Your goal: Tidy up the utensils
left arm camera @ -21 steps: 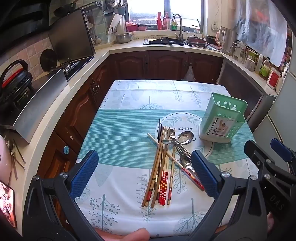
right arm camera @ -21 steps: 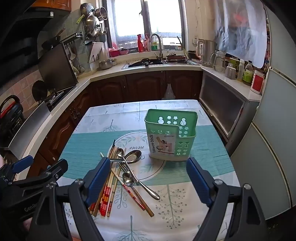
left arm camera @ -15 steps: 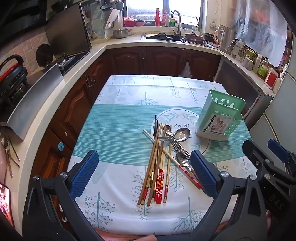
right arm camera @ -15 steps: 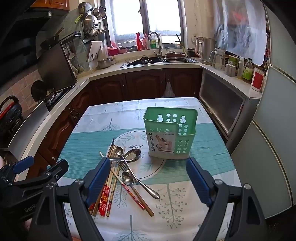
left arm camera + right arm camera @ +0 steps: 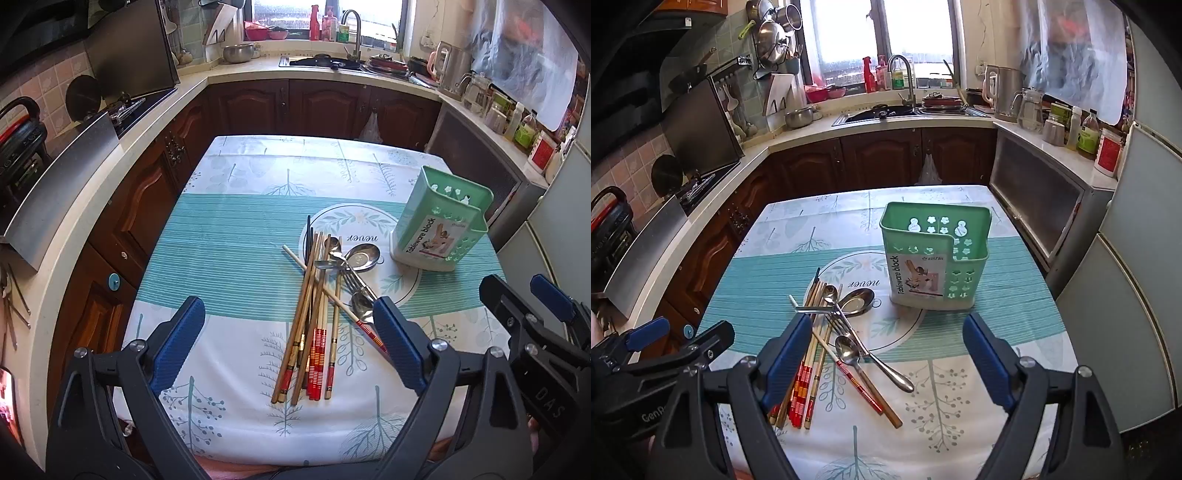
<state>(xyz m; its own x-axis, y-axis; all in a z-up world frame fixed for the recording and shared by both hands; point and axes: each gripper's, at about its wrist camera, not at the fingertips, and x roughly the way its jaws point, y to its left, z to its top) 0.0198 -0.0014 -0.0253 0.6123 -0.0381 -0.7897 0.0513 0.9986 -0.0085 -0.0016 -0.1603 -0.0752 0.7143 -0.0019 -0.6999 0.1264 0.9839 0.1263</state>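
Observation:
A heap of utensils lies on the patterned tablecloth: several wooden chopsticks (image 5: 310, 317) (image 5: 812, 354) with red-banded ends, spoons (image 5: 364, 256) (image 5: 855, 302) and a fork (image 5: 351, 278). An empty green plastic utensil holder (image 5: 439, 229) (image 5: 934, 254) stands upright just to the right of the heap. My left gripper (image 5: 288, 343) hovers open above the chopsticks' near ends, holding nothing. My right gripper (image 5: 886, 354) is open too, above the spoon handles and in front of the holder. Each gripper shows at the edge of the other's view.
The table (image 5: 229, 258) stands in a kitchen, with wooden cabinets (image 5: 317, 107) beyond it. A stove and counter (image 5: 122, 107) run along the left. A sink (image 5: 886, 110) sits under the window, and a fridge (image 5: 1137, 258) is close on the right.
In the left wrist view the table, utensils and holder have slid lower and nearer, and the camera now looks down more steeply. The right wrist view has barely shifted. Both grippers stay open.

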